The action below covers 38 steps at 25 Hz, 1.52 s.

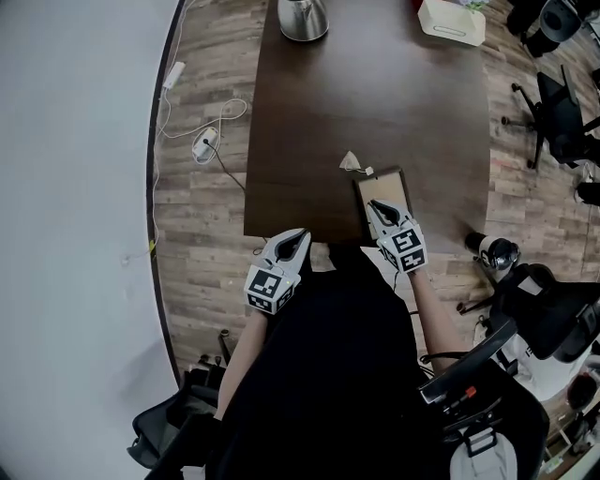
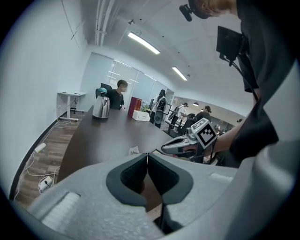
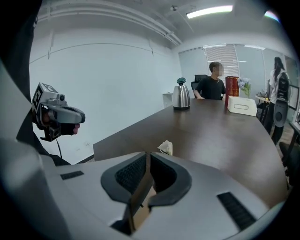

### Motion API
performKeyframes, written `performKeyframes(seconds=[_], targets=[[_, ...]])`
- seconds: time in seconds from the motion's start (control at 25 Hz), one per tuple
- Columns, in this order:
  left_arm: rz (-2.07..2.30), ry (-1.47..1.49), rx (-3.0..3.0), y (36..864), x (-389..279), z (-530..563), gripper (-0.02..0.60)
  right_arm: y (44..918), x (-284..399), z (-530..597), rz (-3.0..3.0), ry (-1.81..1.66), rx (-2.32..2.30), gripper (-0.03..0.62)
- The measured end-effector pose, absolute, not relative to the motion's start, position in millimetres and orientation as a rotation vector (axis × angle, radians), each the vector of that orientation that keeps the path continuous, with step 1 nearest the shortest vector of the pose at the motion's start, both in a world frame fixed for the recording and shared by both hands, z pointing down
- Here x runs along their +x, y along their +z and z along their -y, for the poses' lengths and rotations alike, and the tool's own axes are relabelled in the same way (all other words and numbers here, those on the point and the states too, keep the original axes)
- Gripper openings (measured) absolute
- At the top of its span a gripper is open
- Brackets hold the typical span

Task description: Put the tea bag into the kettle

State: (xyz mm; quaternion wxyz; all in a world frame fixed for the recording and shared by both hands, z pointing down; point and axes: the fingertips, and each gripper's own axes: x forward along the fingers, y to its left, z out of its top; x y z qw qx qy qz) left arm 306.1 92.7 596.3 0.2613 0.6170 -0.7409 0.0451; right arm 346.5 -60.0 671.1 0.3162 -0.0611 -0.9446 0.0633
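Observation:
A small pale tea bag point(image 1: 352, 162) lies on the dark brown table point(image 1: 375, 94), just beyond a dark-rimmed tray point(image 1: 386, 186). The steel kettle point(image 1: 302, 19) stands at the table's far end, lid on. My right gripper point(image 1: 373, 203) hovers over the tray with its jaws shut and empty; in its own view the tea bag point(image 3: 165, 147) sits just past the jaw tips point(image 3: 147, 157) and the kettle point(image 3: 181, 97) far behind. My left gripper point(image 1: 302, 234) is at the table's near edge, also shut on nothing point(image 2: 147, 157). From there the tea bag point(image 2: 134, 151) and the kettle point(image 2: 101, 107) both show.
A white tissue box point(image 1: 452, 21) sits at the far right of the table, with a red canister point(image 2: 135, 104) beside it. A person point(image 3: 213, 86) sits at the far end. Office chairs point(image 1: 558, 112) stand to the right, and cables point(image 1: 202, 141) lie on the wooden floor to the left.

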Motion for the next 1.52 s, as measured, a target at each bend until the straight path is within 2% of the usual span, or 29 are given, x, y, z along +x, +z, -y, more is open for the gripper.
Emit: performKeyframes(seconds=[0.52, 0.76, 1.52], targets=[[2.121, 0.116, 1.523, 601, 291, -133, 0.006, 698, 302, 45, 2.41, 0.066, -0.288, 0.129], [2.142, 0.104, 1.483, 604, 292, -147, 0.006, 704, 289, 41, 2.398, 0.016, -0.297, 0.154], [2.131, 0.095, 1.469, 606, 299, -159, 0.006, 731, 256, 62, 2.307, -0.171, -0.224, 0.349]])
